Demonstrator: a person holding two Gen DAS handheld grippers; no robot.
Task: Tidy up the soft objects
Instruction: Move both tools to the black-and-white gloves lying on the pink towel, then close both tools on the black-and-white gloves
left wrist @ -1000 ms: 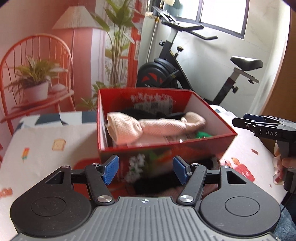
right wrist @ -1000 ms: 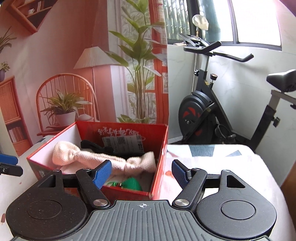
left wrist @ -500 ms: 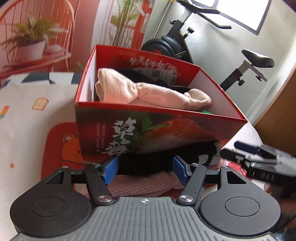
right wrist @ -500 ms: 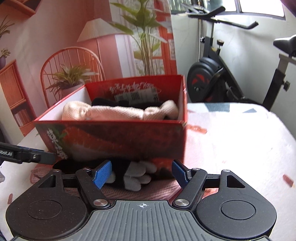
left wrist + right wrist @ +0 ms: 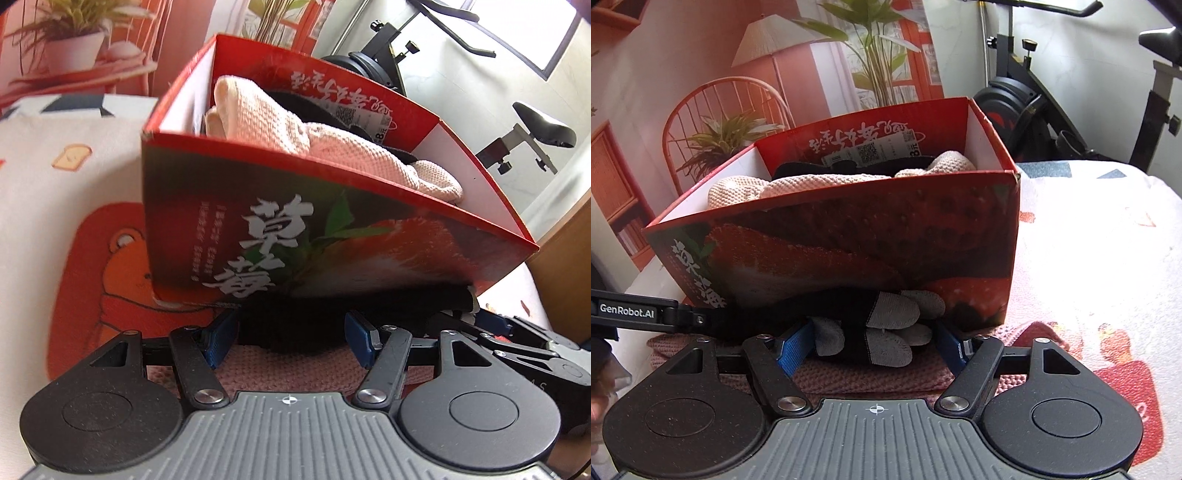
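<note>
So both grippers, left [image 5: 290, 338] and right [image 5: 875, 341], sit with fingers apart around the black glove [image 5: 864, 328] on the pink cloth [image 5: 871, 376], just beside the red box [image 5: 849, 236].

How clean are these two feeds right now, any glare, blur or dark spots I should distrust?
Left wrist view: the red strawberry-print cardboard box bows from fisheye distortion, the bear-print cloth is smeared, and the black fabric before the left claw is featureless shadow. Right wrist view: sharper, but the white patterned tablecloth blows out at right.
</note>
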